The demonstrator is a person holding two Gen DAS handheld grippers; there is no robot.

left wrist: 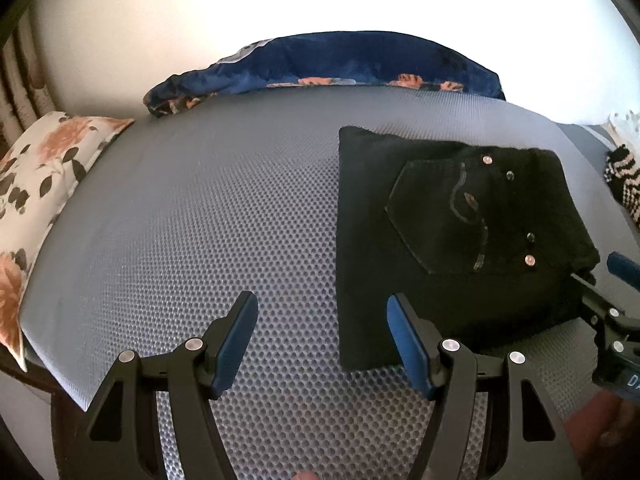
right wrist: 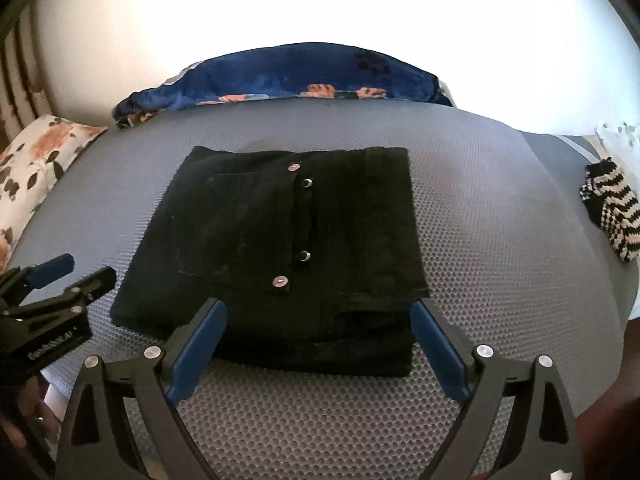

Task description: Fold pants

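A grey surface (right wrist: pixel 480 240) with a raised dotted weave fills both views, set against a bright white wall. The black pants (right wrist: pixel 280 248) lie folded into a thick square on it; they serve as the landmark. Beyond the pants, along the far edge, lies a dark blue floral blanket (right wrist: pixel 280 76); to their left a white floral pillow (right wrist: pixel 36 160); to their right a striped black-and-cream knit (right wrist: pixel 612 216).

The right gripper (right wrist: pixel 318 316) hangs over the near edge of the pants with its fingers (right wrist: pixel 200 340) spread wide, nothing pressed between them. The left gripper (left wrist: pixel 322 320) stands off the pants' near left corner, fingers apart over bare mat, holding nothing.

Only the left view shows the stitched back pocket (left wrist: pixel 448 220); only the right view shows the stacked folded layers at the near edge.
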